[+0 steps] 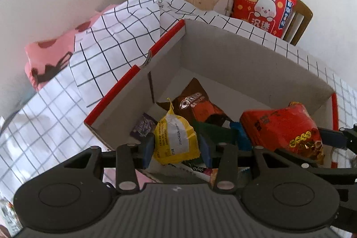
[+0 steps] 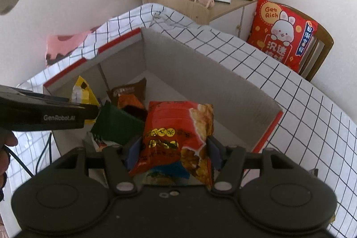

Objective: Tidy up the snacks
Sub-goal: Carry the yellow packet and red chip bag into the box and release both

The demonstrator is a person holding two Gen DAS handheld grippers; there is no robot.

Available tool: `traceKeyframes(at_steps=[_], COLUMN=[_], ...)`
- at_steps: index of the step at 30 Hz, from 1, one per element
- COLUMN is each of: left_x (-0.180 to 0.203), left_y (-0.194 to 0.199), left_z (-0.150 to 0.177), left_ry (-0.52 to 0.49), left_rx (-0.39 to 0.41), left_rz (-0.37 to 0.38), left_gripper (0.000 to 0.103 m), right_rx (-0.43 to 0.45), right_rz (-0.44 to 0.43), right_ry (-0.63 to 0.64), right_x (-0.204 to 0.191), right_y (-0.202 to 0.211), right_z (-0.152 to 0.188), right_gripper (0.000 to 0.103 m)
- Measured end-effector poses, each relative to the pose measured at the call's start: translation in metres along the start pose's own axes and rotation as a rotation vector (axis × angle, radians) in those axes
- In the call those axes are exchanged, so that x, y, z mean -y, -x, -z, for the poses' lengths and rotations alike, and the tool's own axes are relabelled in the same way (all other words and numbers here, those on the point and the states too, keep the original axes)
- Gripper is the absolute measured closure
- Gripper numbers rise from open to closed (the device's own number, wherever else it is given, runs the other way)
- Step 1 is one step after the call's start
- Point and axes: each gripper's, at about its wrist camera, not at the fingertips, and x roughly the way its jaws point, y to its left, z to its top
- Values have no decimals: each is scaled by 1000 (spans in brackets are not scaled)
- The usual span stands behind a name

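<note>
A cardboard box (image 1: 245,55) with red edges stands on a checked cloth. My left gripper (image 1: 177,148) is shut on a yellow snack packet (image 1: 176,137) and holds it over the box's near left corner. My right gripper (image 2: 173,152) is shut on a red snack bag (image 2: 176,133) and holds it over the box (image 2: 200,73). The red bag also shows in the left wrist view (image 1: 285,126), the yellow packet in the right wrist view (image 2: 82,93). A brown Oreo packet (image 1: 196,104), a dark green packet (image 2: 116,122), a purple packet (image 1: 144,126) and a blue packet (image 1: 241,135) lie inside.
The checked cloth (image 2: 290,90) covers the surface around the box. A wooden shelf (image 2: 196,6) behind holds a bottle, a glass and tissues. A red "Get Rich" cushion (image 2: 283,32) leans on a chair at the right. A pink patterned cloth (image 1: 46,57) lies at the left.
</note>
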Motion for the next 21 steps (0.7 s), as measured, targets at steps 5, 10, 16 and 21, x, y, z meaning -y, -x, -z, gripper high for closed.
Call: traceKeyframes(at_steps=[5, 10, 16, 21], left_x=[5, 8, 7, 8], left_y=[0, 6, 22, 39], left_z=[0, 2, 4, 5], left_ry=[-6, -19, -17, -25], left_rx=[-10, 5, 48, 88], left_rz=[-4, -1, 14, 26], left_gripper=[59, 59, 48, 47], right_rx=[-18, -13, 13, 41], right_rz=[-14, -9, -12, -23], right_ry=[3, 11, 3, 2], right_x=[-2, -5, -4, -3], right_y=[1, 9, 26, 44], right_z=[3, 7, 7, 8], right_gripper=[39, 31, 22, 18])
